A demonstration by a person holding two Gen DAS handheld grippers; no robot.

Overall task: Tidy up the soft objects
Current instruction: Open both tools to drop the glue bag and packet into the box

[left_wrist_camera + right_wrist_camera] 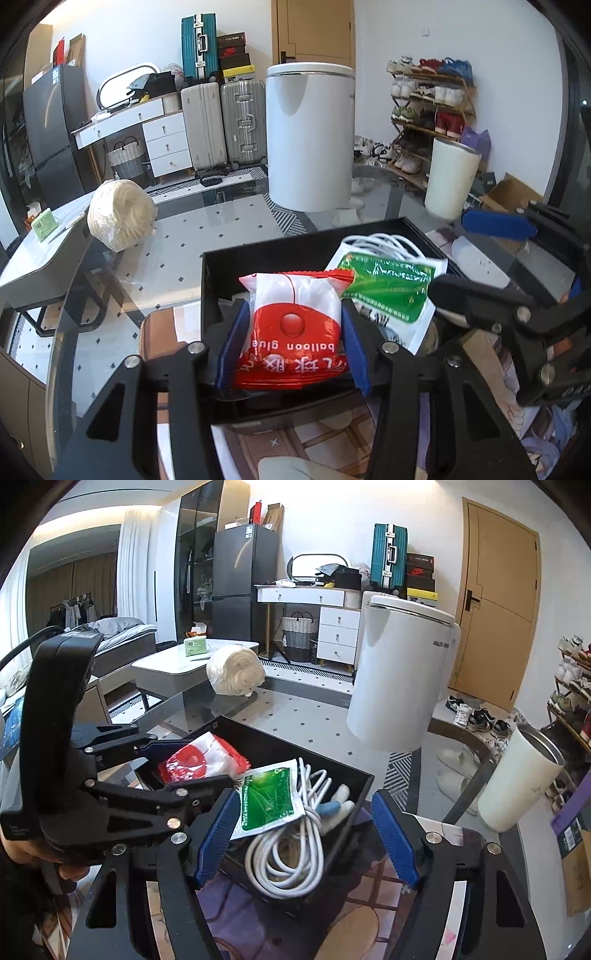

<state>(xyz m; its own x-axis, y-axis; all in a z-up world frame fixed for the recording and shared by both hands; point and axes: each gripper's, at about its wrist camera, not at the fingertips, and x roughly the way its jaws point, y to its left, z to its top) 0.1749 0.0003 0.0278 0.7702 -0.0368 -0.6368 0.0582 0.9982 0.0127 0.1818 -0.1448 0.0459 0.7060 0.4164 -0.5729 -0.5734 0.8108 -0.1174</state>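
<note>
**Balloon glue packet held over black tray**

Balloon glue packet [291, 325], red/white, pinched btwn left gripper [291, 332] pads above black tray [207, 280]. Right gripper [306, 834] gapes wide, holding nothing. Only right view shows white cable [284, 864] coil fully, w/ green packet [266, 801] atop it.

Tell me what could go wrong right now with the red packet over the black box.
1. The left gripper pinches the red packet only by its sides; the slippery wrapper could slide out and land on the box's rim.
2. The green packet and the white cable already fill much of the box, so the red packet may end up perched on them.
3. The open right gripper hangs close by; the two could bump.
</note>
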